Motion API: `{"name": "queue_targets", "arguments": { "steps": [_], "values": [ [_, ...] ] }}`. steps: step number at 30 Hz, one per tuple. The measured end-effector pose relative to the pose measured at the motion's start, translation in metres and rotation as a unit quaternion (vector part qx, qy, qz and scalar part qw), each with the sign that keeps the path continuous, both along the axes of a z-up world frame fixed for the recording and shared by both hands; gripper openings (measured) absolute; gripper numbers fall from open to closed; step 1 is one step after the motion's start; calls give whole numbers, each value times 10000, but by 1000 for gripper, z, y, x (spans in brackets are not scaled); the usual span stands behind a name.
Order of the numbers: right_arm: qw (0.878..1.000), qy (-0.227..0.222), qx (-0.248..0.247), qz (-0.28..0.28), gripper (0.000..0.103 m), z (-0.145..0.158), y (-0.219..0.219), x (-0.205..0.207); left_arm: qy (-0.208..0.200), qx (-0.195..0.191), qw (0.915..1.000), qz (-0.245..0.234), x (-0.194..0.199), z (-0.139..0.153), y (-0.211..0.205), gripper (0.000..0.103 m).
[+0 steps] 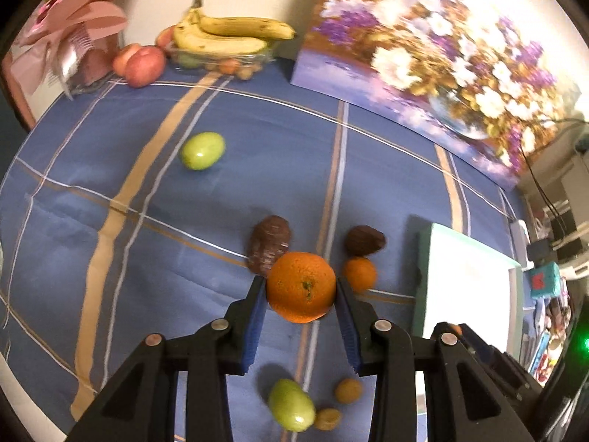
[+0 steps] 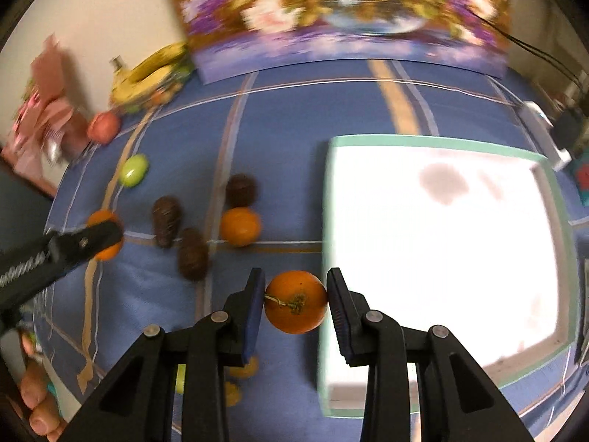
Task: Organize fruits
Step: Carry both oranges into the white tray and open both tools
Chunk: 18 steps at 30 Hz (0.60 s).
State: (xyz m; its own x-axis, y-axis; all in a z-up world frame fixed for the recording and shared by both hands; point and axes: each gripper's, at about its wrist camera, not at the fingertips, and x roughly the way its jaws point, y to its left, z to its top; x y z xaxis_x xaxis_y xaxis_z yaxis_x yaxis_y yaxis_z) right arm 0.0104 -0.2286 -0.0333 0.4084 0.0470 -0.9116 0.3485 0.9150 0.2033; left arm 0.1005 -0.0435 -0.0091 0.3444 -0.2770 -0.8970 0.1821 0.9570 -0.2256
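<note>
An orange (image 1: 301, 286) is gripped between the blue pads of the left gripper (image 1: 300, 294), whose jaws are closed on its two sides; it is held clear above the blue checked cloth (image 1: 110, 199) that covers the counter. A second, slightly smaller orange (image 2: 295, 302), with a short stem showing, is clamped in the same way by the right gripper (image 2: 295, 304), just beside the left edge of a white tray with a pale green rim (image 2: 434, 143).

On the cloth beyond the left gripper, two dark brown fruits (image 1: 270, 244) are seen, one on each side of a tan stripe, with a small orange fruit (image 1: 360, 273) lying just in front of the right-hand one. A green fruit (image 1: 203, 150) lies well apart, further back on the left. Beneath the left gripper another green fruit (image 1: 291, 410) and two small yellowish-brown fruits (image 1: 348, 390) are visible.

At the far edge, a clear container (image 1: 221, 59) is topped with bananas (image 1: 235, 31), and red apples (image 1: 140, 64) are set beside it. A flower painting (image 1: 434, 55) is propped against the wall.

In the right wrist view, fingertips (image 2: 36, 390) of a hand are seen at the lower left corner
</note>
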Motion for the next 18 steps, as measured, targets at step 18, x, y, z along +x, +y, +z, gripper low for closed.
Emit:
{"name": "queue_targets", "arguments": {
  "steps": [18],
  "values": [
    [9918, 6, -186, -1266, 36, -2, -107, -44, -149, 233, 9910, -1310, -50, 0, -103, 40]
  ]
}}
